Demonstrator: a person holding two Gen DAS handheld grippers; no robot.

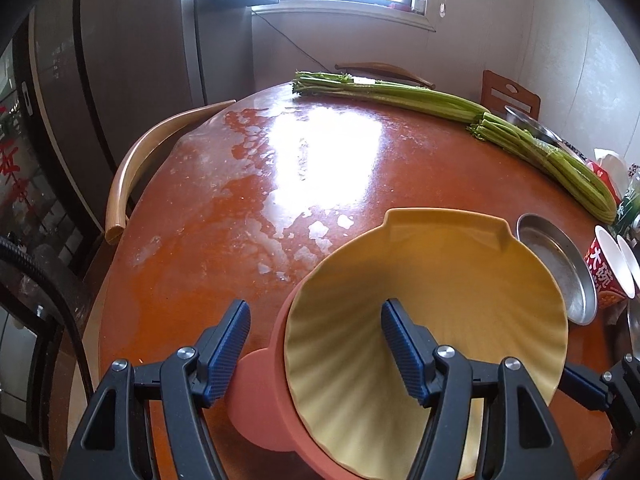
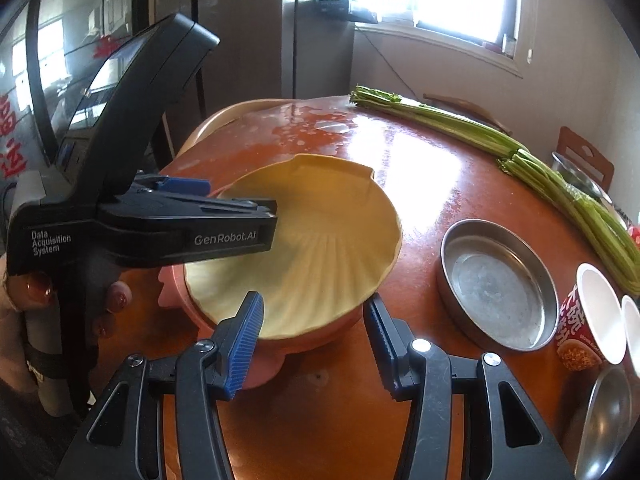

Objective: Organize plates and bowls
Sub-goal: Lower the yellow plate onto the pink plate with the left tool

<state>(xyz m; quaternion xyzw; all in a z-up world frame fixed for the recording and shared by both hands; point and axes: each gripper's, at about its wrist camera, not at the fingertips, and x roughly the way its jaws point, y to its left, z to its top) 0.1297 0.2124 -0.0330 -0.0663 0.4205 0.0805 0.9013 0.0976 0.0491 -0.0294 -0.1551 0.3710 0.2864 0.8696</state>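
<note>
The yellow shell plate (image 2: pixel 320 240) sits on top of the pink bowl (image 1: pixel 276 392) on the orange table (image 2: pixel 420 184), a steel dish (image 2: pixel 500 288) just to its right. The left tongs (image 1: pixel 314 312) stand partly open astride the plate's left rim, gripping nothing. The right tongs (image 2: pixel 314 308) straddle the bowl's near side; I can't tell if they pinch it
</note>
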